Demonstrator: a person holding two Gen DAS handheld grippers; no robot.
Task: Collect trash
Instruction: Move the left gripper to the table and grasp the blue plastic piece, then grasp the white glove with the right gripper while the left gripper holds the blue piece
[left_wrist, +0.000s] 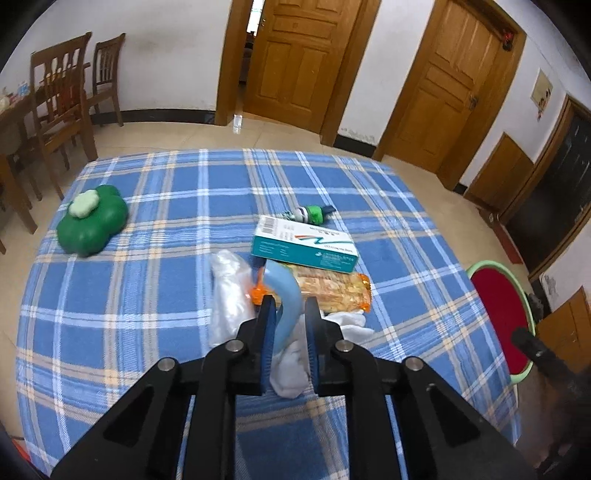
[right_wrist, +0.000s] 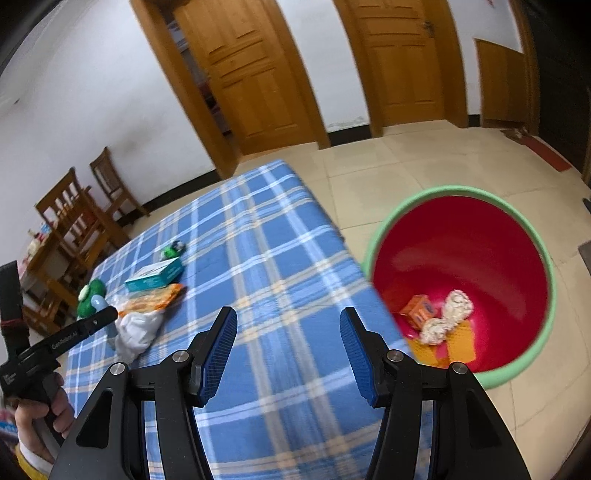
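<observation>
My left gripper (left_wrist: 290, 306) is shut on a light blue curved piece (left_wrist: 279, 284) that arches up from between its pads above the blue plaid table (left_wrist: 129, 295). White crumpled cloth (left_wrist: 291, 369) lies under and beside the jaws. A clear plastic bag (left_wrist: 229, 291), an orange snack packet (left_wrist: 332, 290) and a teal-and-white box (left_wrist: 306, 245) lie just beyond. My right gripper (right_wrist: 288, 321) is open with nothing in it over the table's right edge, next to a red bin with a green rim (right_wrist: 461, 190). The bin holds an orange box (right_wrist: 419, 310) and tissue wads (right_wrist: 458, 302).
A green flower-shaped object (left_wrist: 92, 221) sits at the table's left, and a small green-and-white item (left_wrist: 310, 214) lies behind the box. Wooden chairs (left_wrist: 62, 99) stand at the far left. Two wooden doors (left_wrist: 295, 62) line the back wall. A hand (right_wrist: 40, 417) holds the left gripper's handle.
</observation>
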